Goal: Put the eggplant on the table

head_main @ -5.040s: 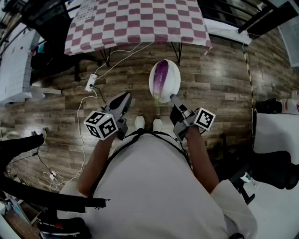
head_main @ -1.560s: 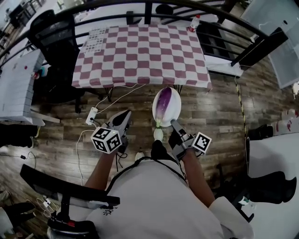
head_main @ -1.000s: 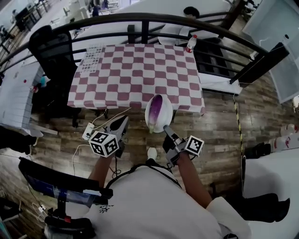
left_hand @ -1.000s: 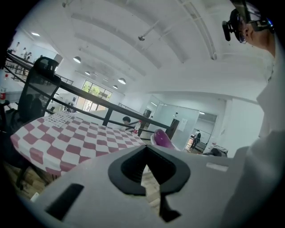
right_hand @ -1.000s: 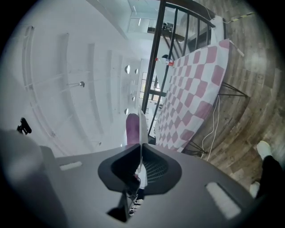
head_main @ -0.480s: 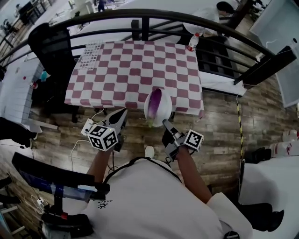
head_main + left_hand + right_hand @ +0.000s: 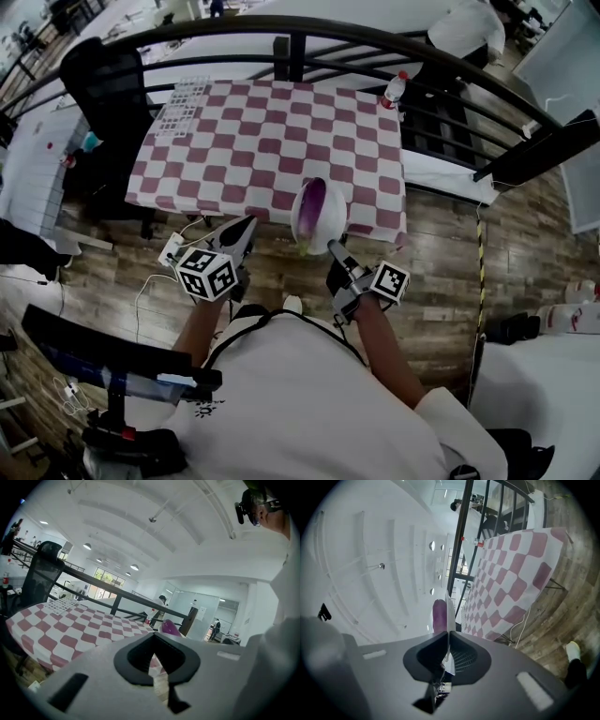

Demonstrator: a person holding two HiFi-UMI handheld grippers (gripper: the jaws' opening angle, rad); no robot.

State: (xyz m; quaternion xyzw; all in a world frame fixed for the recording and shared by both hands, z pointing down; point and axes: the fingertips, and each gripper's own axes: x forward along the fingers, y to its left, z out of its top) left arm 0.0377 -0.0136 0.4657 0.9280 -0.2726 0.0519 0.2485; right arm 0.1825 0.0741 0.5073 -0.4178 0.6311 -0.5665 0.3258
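Observation:
A purple eggplant [image 7: 312, 201] lies on a white plate [image 7: 331, 225]. My right gripper [image 7: 331, 247] is shut on the plate's near rim and holds it in the air over the near edge of the checkered table [image 7: 253, 131]. In the right gripper view the plate [image 7: 450, 613] shows edge-on between the jaws, with the eggplant [image 7: 439, 616] to its left. My left gripper [image 7: 247, 226] is shut with nothing in it, just short of the table's near edge. The left gripper view shows the eggplant [image 7: 169, 627] past the closed jaws.
A black railing [image 7: 300, 30] runs behind the table, with a bottle [image 7: 394, 89] near its far right corner. A black office chair [image 7: 98, 75] stands at the table's left. A power strip [image 7: 172, 250] and cables lie on the wooden floor. A second chair [image 7: 103, 352] is at lower left.
The person has walked up to the table. The plate with the eggplant, held over the floor before, now hangs over the table's near edge. Both grippers stayed shut.

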